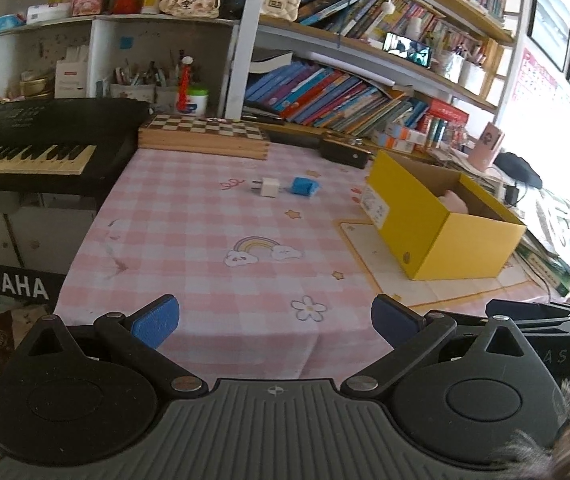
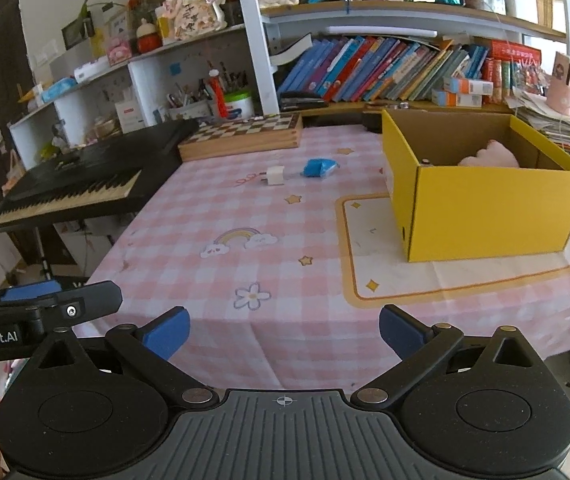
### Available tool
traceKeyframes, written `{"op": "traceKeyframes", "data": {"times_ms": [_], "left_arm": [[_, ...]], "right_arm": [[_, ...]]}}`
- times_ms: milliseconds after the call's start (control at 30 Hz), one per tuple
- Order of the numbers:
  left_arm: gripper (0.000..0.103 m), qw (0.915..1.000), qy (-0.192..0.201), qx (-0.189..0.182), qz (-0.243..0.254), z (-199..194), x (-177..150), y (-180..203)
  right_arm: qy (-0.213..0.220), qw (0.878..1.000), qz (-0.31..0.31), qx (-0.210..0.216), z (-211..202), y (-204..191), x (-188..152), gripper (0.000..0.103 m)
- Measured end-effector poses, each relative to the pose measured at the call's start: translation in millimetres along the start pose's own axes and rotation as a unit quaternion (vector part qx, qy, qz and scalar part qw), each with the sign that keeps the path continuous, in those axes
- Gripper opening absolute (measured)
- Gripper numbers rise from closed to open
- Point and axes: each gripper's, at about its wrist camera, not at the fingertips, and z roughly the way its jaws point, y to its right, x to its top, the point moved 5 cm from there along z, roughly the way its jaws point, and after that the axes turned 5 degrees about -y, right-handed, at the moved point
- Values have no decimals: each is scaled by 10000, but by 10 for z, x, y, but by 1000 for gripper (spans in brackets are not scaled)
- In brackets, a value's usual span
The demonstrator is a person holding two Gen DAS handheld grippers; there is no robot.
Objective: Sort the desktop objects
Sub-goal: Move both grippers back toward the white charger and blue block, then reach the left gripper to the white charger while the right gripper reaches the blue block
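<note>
Blue-padded fingers of the left gripper (image 1: 275,326) stand spread wide at the bottom of the left wrist view, holding nothing, above the near edge of the pink checked tablecloth (image 1: 189,216); a white plug (image 1: 267,188) and blue adapter (image 1: 304,187) lie mid-frame, left of the yellow box (image 1: 445,236). Right wrist view: the right gripper (image 2: 284,334) gapes equally empty at the bottom, plug (image 2: 275,175) and adapter (image 2: 319,168) upper centre, box (image 2: 485,208) at right.

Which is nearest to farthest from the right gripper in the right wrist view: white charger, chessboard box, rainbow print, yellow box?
From the right gripper, open and empty:
1. Rainbow print, on the cloth ahead, slightly left.
2. Yellow box, right side, near corner closest.
3. White charger, mid-table, beside the blue charger.
4. Chessboard box, far edge by the keyboard.
</note>
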Motion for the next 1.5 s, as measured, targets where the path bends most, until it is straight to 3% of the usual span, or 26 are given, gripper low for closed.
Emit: {"op": "traceKeyframes", "data": {"times_ms": [300, 600, 1133, 1500], "left_arm": [[103, 9995, 118, 284, 21, 339, 324, -88], [103, 9994, 48, 333, -11, 795, 613, -89], [103, 9980, -180, 545, -251, 1449, 936, -177], [103, 9973, -222, 649, -251, 1838, 1180, -176]], "right_arm": [[-62, 9999, -88, 77, 356, 23, 270, 96], [-210, 9996, -160, 86, 807, 100, 537, 90], [-486, 9986, -191, 124, 1515, 256, 954, 89], [-415, 9991, 42, 53, 1944, 442, 1393, 89]]}}
